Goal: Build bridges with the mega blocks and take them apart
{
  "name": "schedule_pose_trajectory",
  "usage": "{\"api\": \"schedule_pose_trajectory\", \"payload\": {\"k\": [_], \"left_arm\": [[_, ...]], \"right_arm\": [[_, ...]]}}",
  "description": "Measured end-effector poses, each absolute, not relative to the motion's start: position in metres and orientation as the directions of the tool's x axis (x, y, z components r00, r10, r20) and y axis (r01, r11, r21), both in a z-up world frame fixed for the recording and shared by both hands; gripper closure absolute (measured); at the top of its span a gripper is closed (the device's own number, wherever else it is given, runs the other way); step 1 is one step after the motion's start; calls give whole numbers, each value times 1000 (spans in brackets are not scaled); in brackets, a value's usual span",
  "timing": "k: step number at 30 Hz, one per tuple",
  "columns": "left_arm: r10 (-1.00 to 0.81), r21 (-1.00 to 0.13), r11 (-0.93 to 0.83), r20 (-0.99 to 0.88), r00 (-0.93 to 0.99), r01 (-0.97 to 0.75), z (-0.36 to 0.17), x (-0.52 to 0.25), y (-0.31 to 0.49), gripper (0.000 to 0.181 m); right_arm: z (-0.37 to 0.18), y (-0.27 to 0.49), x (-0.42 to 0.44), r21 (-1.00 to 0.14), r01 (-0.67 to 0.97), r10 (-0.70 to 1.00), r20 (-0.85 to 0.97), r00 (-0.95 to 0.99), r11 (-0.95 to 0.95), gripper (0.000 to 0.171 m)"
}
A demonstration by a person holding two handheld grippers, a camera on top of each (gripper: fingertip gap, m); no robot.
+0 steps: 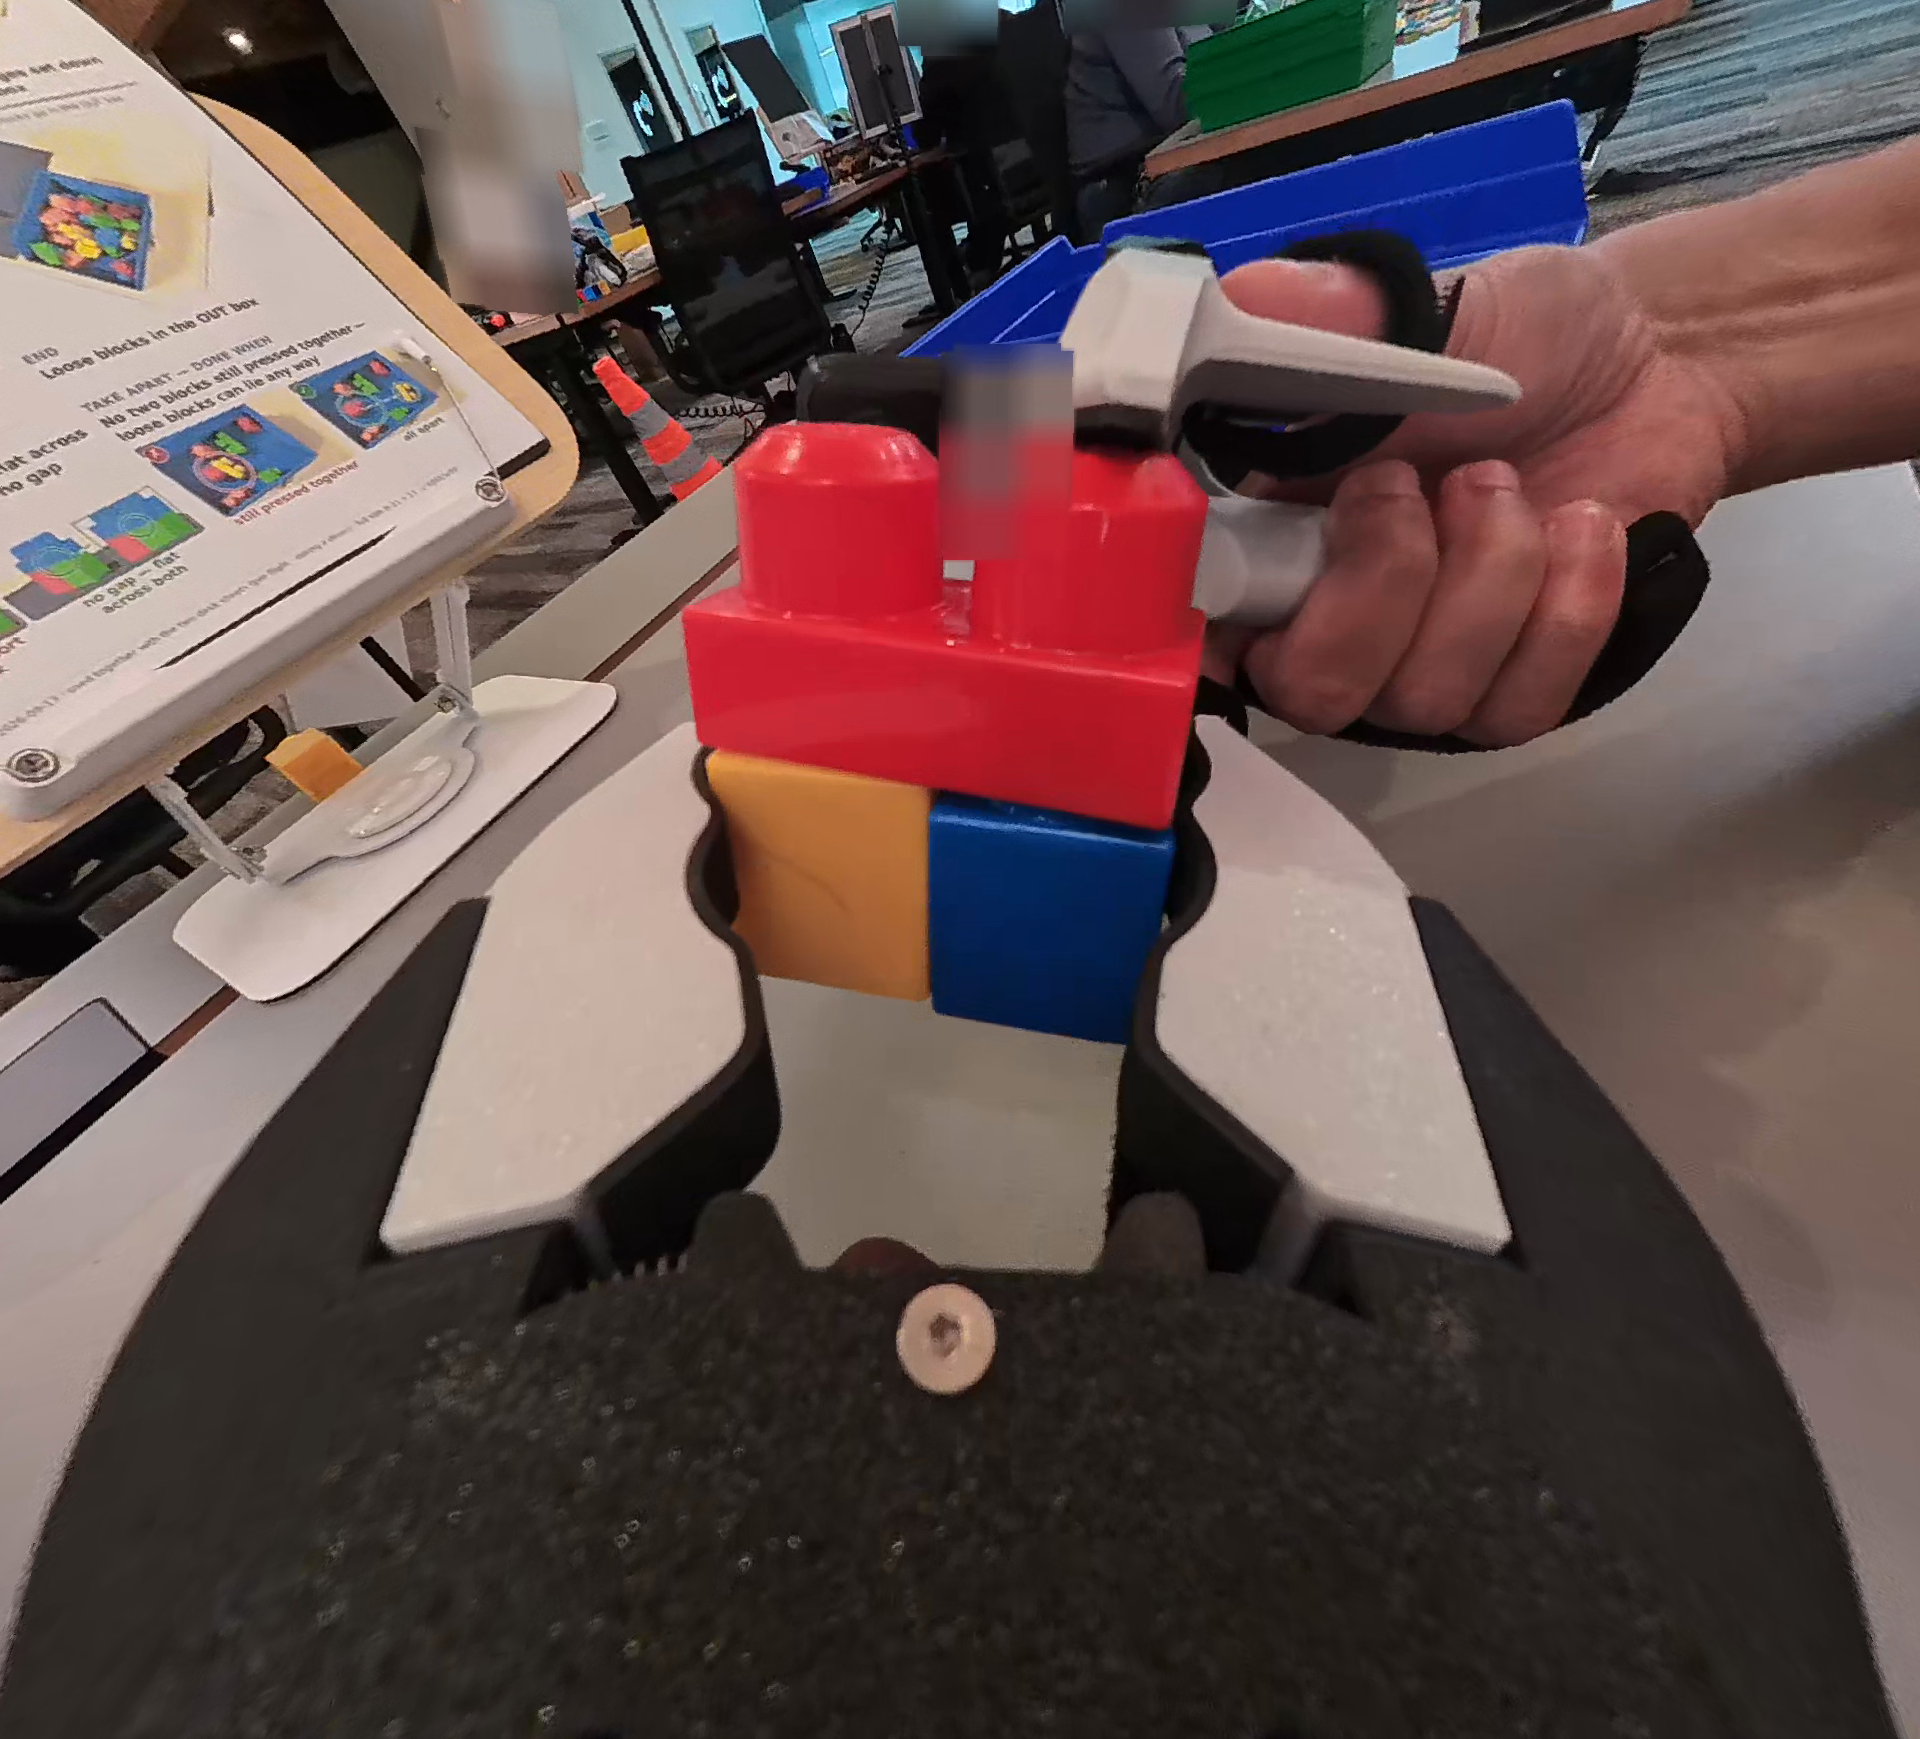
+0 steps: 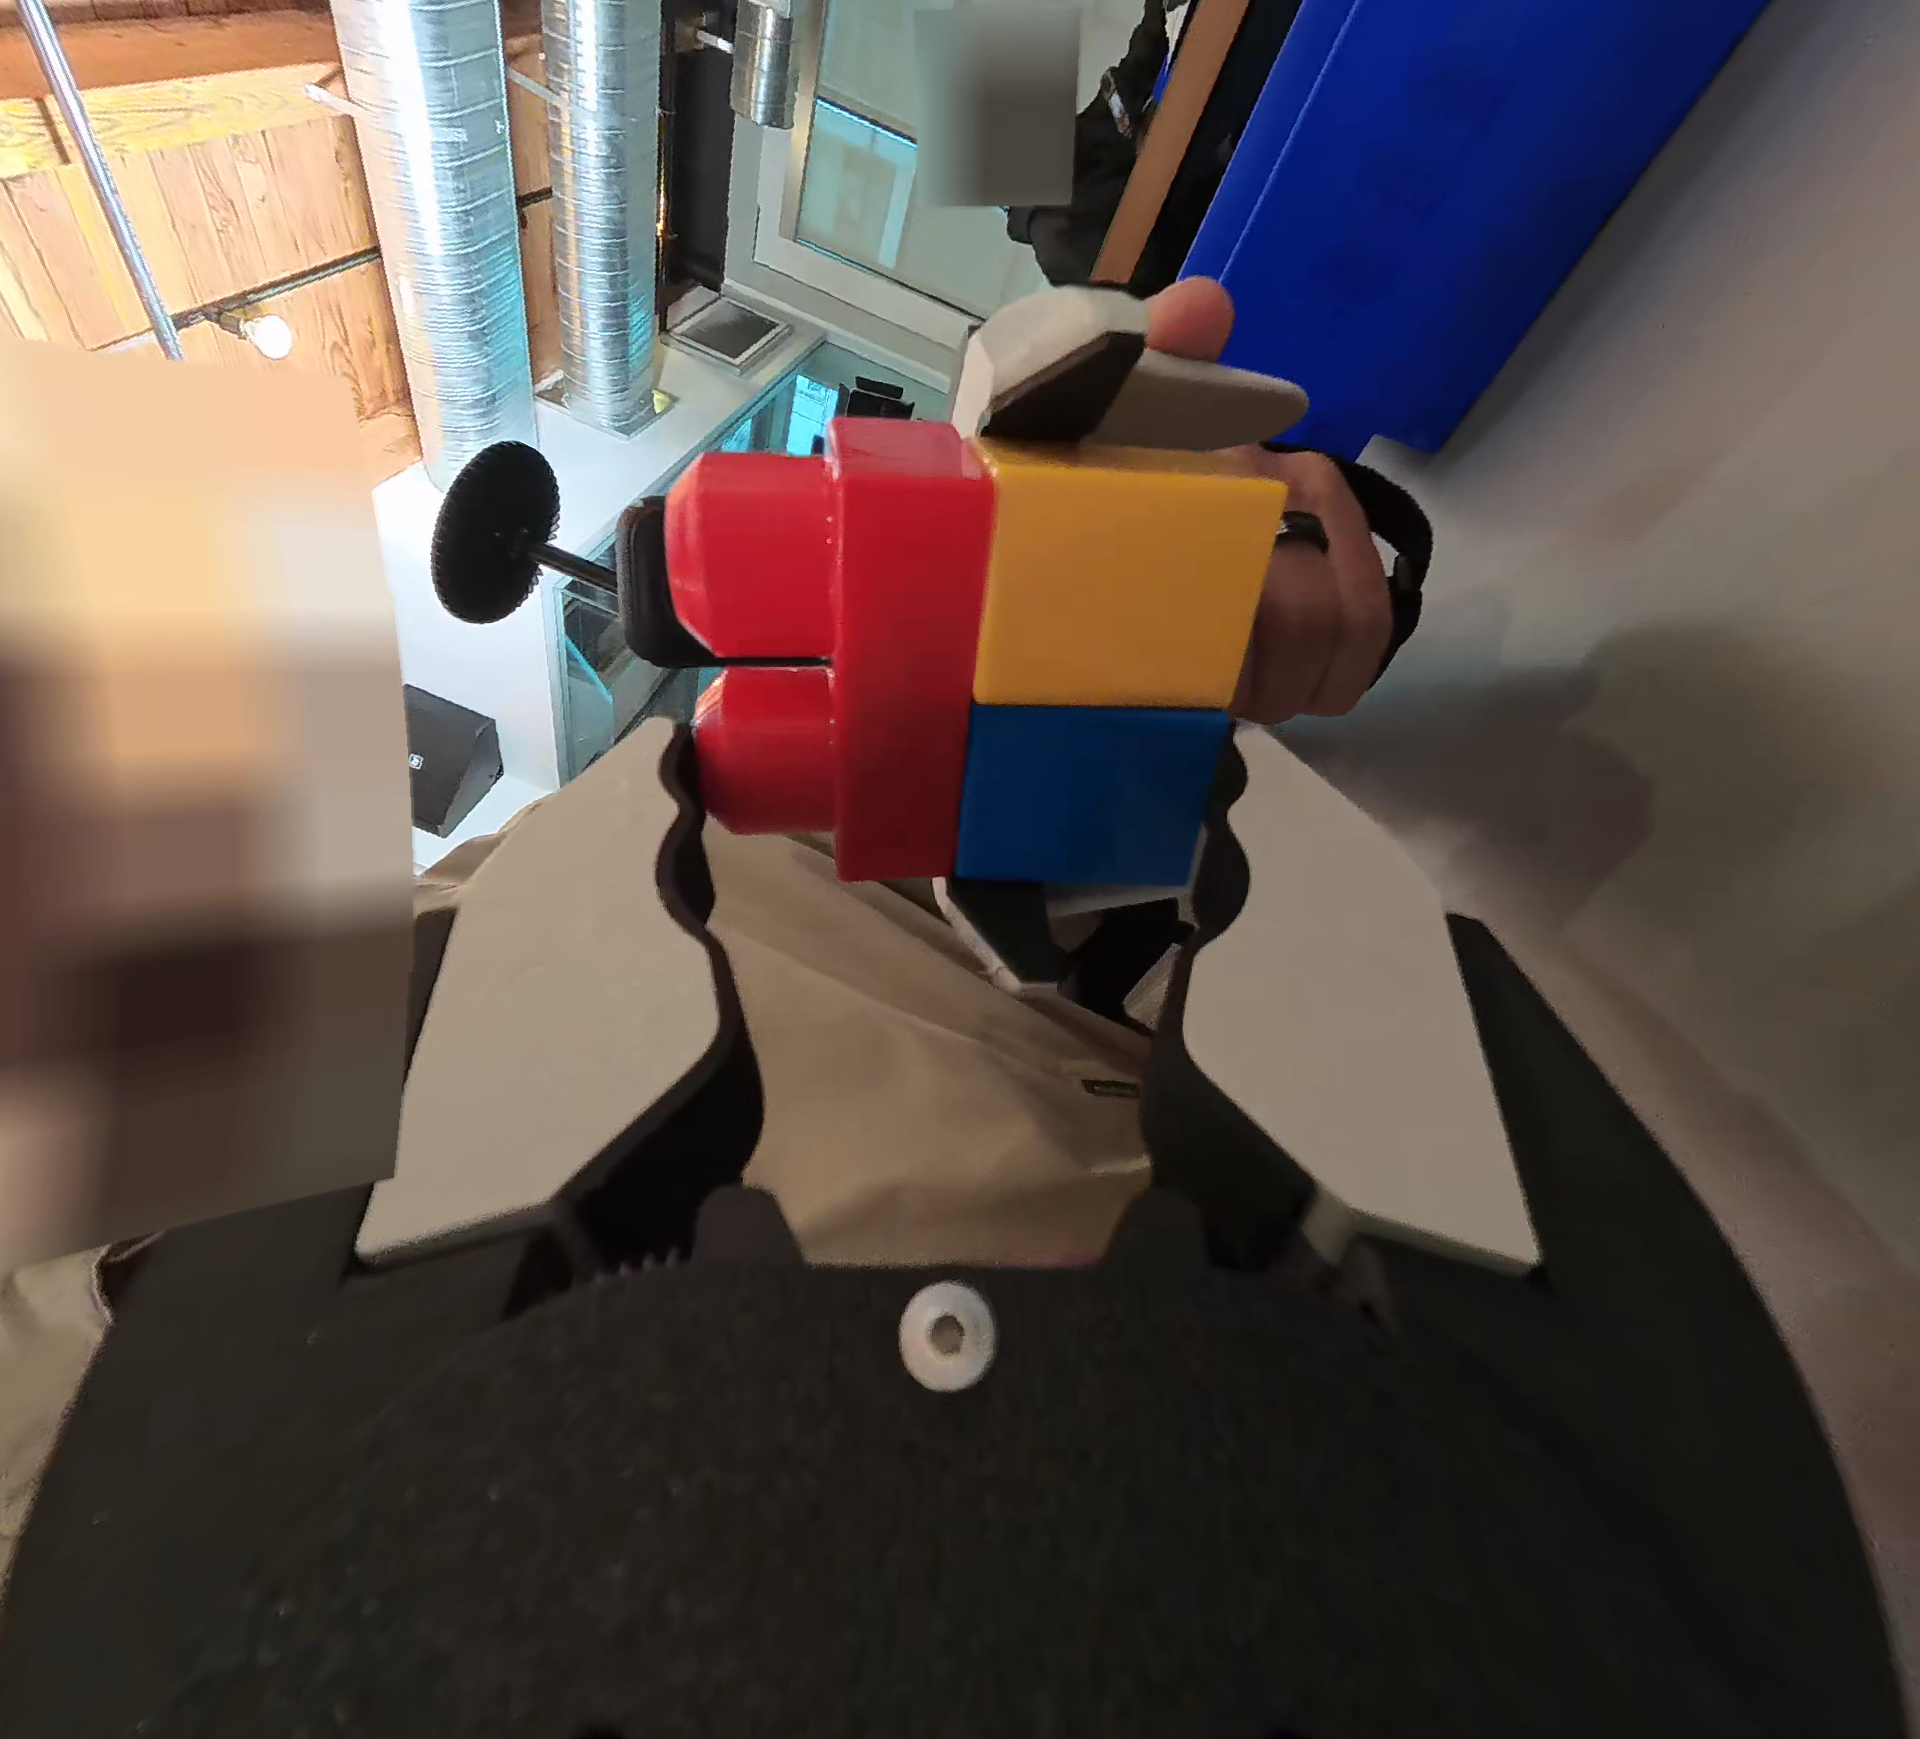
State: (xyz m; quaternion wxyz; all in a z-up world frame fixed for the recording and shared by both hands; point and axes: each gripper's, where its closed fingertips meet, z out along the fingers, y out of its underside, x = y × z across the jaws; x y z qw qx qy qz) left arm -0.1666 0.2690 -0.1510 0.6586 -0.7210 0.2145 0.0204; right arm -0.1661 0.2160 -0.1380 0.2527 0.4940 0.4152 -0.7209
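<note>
Left tongs [image 1: 945, 858] first: narrow, clamped sideways across the yellow block [image 1: 831, 868] and blue block [image 1: 1049, 920], which sit touching, side by side. The red block [image 1: 935, 702] rides on top, bridging both, studs up. As far as I can judge, the whole stack is held off the grey table [image 1: 1610, 1014].

Over to my right tongs [image 2: 951, 775]. They bracket the stack the other way, one fingertip at a red stud, the other at the blue block's far end. I cannot tell whether they're squeezing or only touching.

Now the worries. The blue bin [image 1: 1403, 203] is well behind, so anything that slips lands on the table, not in the bin.

- My left grip reaches the yellow and blue blocks only through their outer faces. If the red one gets pulled or levered, one lower block could come away with it and the other drop.
- The right fingertip sits on a rounded stud, and I'd expect it to skid off under load.
- The right tongs line up with the blue block only, so a hard press could tilt the red block and open a gap over the yellow.
</note>
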Motion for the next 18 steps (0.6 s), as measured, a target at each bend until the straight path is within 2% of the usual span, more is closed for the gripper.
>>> {"api": "schedule_pose_trajectory", "payload": {"k": [9,14,18], "left_arm": [[-255,-942,-11,-323,911,-337,-143,-169,267,101],[-275,-925,-21,-360,892,-380,-149,-164,265,101],[-285,-918,10,-383,879,-397,-146,-153,264,101]], "right_arm": [[-127,219,-168,-356,722,-25,-888,-459,-594,80],[-127,221,-167,-398,729,32,-888,-460,-556,69],[-128,214,-166,-404,763,20,-889,-457,-504,79]]}}
